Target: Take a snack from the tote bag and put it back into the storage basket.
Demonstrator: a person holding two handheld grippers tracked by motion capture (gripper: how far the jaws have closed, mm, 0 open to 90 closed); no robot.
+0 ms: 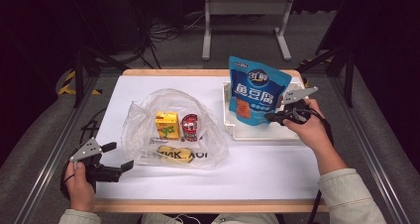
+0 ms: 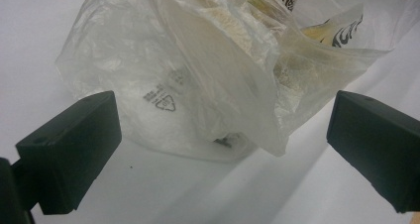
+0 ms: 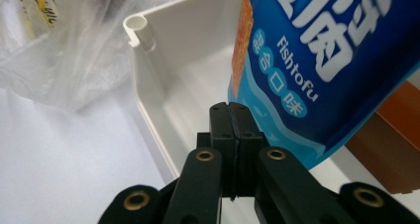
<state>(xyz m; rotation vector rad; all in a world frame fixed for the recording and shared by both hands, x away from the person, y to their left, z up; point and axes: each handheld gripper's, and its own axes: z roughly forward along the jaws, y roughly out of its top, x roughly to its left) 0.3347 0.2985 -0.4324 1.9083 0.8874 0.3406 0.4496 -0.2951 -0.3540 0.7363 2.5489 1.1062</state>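
Three items already bagged in clear plastic bag (image 1: 173,130) near desk (image 1: 277,169) front | left claw (image 1: 119,157) gaping wide, empty, beside bag | right claw (image 1: 271,116) clamped tight on blue fish-tofu pouch (image 1: 255,92) corner, upright over white tray (image 1: 247,132) | judged: pouch not yet bagged

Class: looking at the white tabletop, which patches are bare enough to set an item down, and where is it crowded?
Bare: the front strip of the table between the plastic bag and its near edge, and the far-left corner behind the bag. Crowded: the bag's middle area and the white tray, where the right gripper holds the blue pouch.
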